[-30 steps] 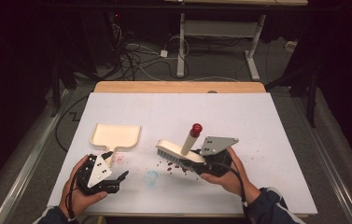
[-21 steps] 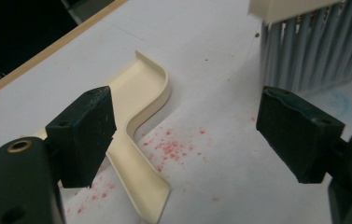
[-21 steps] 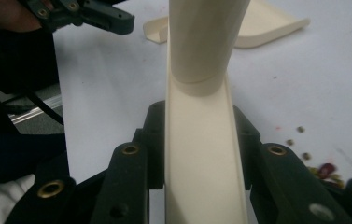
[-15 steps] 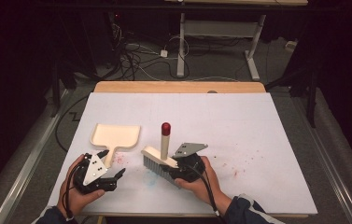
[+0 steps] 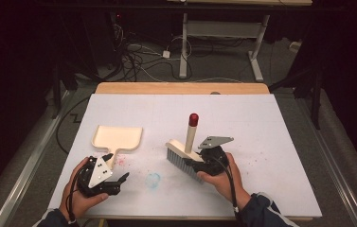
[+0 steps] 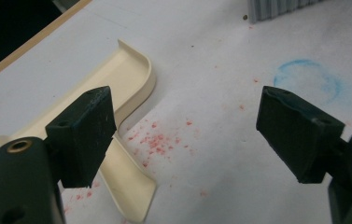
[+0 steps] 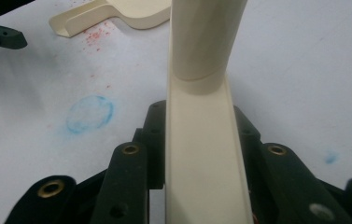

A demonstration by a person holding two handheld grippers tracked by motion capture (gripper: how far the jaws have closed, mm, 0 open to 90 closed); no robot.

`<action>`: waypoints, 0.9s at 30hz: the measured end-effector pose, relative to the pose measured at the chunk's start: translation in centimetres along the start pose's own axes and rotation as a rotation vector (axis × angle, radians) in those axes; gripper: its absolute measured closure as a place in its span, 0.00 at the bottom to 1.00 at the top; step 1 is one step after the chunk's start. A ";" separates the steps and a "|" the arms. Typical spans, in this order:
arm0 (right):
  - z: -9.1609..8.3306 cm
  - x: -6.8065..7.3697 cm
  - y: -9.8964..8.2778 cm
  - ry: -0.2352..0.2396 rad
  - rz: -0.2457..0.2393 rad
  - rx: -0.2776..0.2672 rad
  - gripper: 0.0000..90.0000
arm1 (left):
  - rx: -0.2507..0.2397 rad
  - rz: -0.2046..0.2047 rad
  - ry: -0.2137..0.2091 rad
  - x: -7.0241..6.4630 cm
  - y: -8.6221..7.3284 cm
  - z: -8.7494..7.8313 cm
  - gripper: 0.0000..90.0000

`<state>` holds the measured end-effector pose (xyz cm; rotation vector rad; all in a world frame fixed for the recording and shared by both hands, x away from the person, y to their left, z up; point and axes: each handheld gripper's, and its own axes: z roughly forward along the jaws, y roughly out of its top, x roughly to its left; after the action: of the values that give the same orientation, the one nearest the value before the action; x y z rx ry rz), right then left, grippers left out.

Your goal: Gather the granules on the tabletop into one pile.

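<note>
A white counter (image 5: 261,142) carries a sweeping job in progress. The right gripper (image 5: 204,163), held in the person's right hand, has its fingers closed tight on the back of a cream plastic hand brush with grey bristles (image 5: 183,158). The brush's handle, tipped with a red cap (image 5: 193,118), rises nearly upright from the brush head, and the bristles point down at the counter, at or just above its surface; contact cannot be told. In the right gripper view the cream handle (image 7: 201,93) runs straight up between the two black fingers.

The left gripper (image 5: 112,182) rests low near the front left edge of the counter with its fingers spread wide and nothing between them. Just beyond it lies a flat cream plastic dustpan (image 5: 118,137), its short handle pointing back toward this gripper and its open tray pointing away. In the left gripper view the dustpan (image 6: 117,102) sits beside the left finger (image 6: 82,135), apart from it.

A scatter of small pink crumbs (image 6: 157,142) lies just beside the dustpan handle, to the left of the brush. A faint blue smudge ring (image 5: 153,179) sits between the two grippers. The brush is well to the right of the crumbs, so the sweep likely runs leftward toward the pan, whose handle the left gripper is nearer to take.
</note>
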<state>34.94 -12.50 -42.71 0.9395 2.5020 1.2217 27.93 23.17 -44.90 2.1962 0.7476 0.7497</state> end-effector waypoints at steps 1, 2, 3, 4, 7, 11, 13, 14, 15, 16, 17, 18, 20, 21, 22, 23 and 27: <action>-0.4 -0.1 0.1 0.001 -0.014 -0.012 0.75 | 0.001 0.002 -0.001 0.0 0.0 0.0 0.21; -0.8 -0.2 0.2 0.009 -0.020 -0.023 0.75 | 0.003 0.004 -0.001 0.0 0.0 0.0 0.21; -1.2 -0.3 0.3 0.022 -0.033 -0.036 0.75 | 0.003 0.005 0.000 0.0 0.0 0.0 0.21; -1.6 -0.4 0.3 0.038 -0.047 -0.055 0.75 | 0.002 0.004 0.000 -0.1 0.0 0.0 0.21; -3.0 -0.4 0.3 0.082 -0.100 -0.083 0.75 | 0.004 0.007 0.001 0.0 0.0 0.0 0.21; -4.8 -0.3 -0.6 0.140 -0.195 -0.077 0.75 | 0.006 0.007 0.002 -0.1 0.0 0.0 0.21; -5.3 -0.1 -1.4 0.164 -0.248 -0.053 0.75 | 0.009 0.009 0.000 -0.2 0.0 0.0 0.21; -5.4 0.0 -1.8 0.182 -0.277 -0.028 0.75 | 0.010 0.011 -0.001 -0.2 0.0 0.1 0.21; -5.5 0.1 -2.2 0.191 -0.301 -0.008 0.75 | 0.011 0.015 -0.002 -0.2 0.0 0.1 0.21; -5.5 0.1 -2.7 0.204 -0.318 0.005 0.75 | 0.014 0.018 -0.004 -0.3 0.1 0.1 0.21; -5.5 0.1 -3.1 0.213 -0.331 0.027 0.75 | 0.015 0.020 -0.005 -0.3 0.1 0.2 0.21; -5.5 0.1 -3.4 0.225 -0.348 0.040 0.75 | 0.014 0.021 -0.006 -0.3 0.1 0.3 0.21; -5.4 -0.2 -4.0 0.247 -0.368 0.058 0.75 | 0.017 0.025 -0.010 -0.3 0.2 0.4 0.21; -5.3 -0.4 -4.2 0.251 -0.377 0.063 0.75 | 0.019 0.027 -0.010 -0.4 0.2 0.4 0.21; -5.2 -0.6 -4.2 0.257 -0.397 0.056 0.75 | 0.021 0.028 -0.011 -0.4 0.2 0.5 0.21; -5.2 -1.0 -4.2 0.263 -0.409 0.051 0.75 | 0.020 0.026 -0.014 -0.4 0.2 0.5 0.21; -4.5 -3.1 -3.7 0.266 -0.378 0.039 0.75 | 0.017 0.029 -0.025 -0.5 0.3 0.7 0.21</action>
<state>33.68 -18.93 -42.96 0.2972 2.7432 1.2394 28.15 22.41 -45.21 2.2316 0.7140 0.7316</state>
